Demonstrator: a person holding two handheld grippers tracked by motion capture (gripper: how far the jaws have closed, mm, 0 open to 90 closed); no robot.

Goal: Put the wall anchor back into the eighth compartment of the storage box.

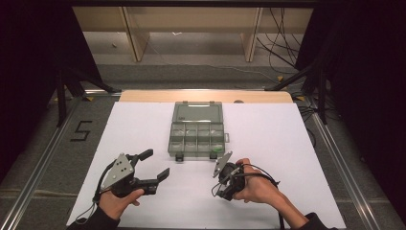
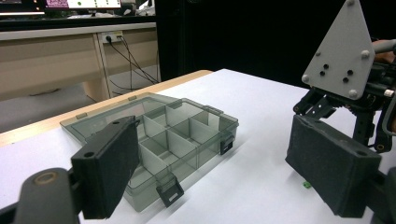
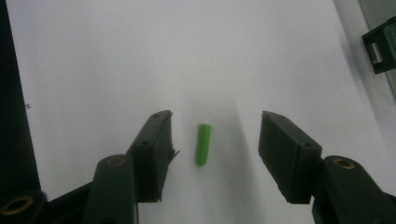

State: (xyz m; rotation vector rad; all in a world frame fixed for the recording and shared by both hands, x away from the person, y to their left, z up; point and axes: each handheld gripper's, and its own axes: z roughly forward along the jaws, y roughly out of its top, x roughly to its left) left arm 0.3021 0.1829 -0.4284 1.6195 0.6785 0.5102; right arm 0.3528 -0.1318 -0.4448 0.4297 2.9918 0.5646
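Note:
A small green peg (image 3: pixel 203 144) lies flat on the white sheet, and the same peg (image 2: pixel 306 184) appears as a green speck under the far gripper in the left gripper view. My right gripper (image 3: pixel 215 126) points down over it, open, one jaw on each side, and neither pad touches the peg. In the high view the right gripper (image 1: pixel 220 188) sits just in front of the box's right front corner. My left gripper (image 1: pixel 155 164) is held level at the front left, open and holding nothing. A smoky clear compartment box (image 1: pixel 197 136) stands with its lid (image 1: pixel 197 111) laid back.
The box (image 2: pixel 173 140) has several divided compartments and two black latches on its front wall. A white sheet (image 1: pixel 143 124) covers the wooden table (image 1: pixel 143 96). Dark stands and cables lie beyond the table's sides.

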